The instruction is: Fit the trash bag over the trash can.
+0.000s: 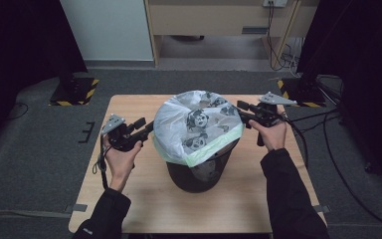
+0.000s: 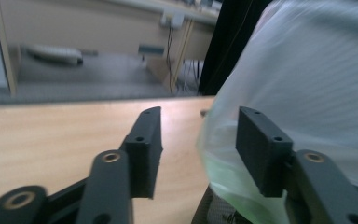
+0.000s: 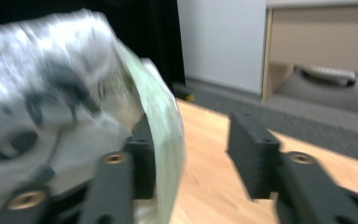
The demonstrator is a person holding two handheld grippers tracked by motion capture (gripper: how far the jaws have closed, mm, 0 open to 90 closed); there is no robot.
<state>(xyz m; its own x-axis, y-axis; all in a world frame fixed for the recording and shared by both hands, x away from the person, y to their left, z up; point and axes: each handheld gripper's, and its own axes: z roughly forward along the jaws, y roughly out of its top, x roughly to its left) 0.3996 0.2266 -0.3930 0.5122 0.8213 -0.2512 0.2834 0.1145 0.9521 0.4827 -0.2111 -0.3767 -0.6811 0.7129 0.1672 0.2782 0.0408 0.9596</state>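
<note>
A black bin (image 1: 199, 172) stands at the middle of the wooden table (image 1: 129, 199). A white panda-print bag (image 1: 194, 124) with a green hem is stretched over its top. My left gripper (image 1: 146, 127) is at the bag's left side. In the left gripper view it (image 2: 198, 122) is open, and the bag's (image 2: 307, 70) hem reaches into the gap by the right jaw. My right gripper (image 1: 242, 108) is at the bag's far right rim. In the right gripper view it (image 3: 193, 126) is open, with the bag's (image 3: 51, 84) green hem hanging between the jaws and over the left one.
Bare table lies in front of and beside the bin. Grey carpet surrounds the table. Two black stands on striped bases (image 1: 74, 92) (image 1: 298, 92) sit beyond the far corners. A wooden cabinet (image 1: 219, 20) stands at the back, and cables (image 1: 328, 134) trail on the right.
</note>
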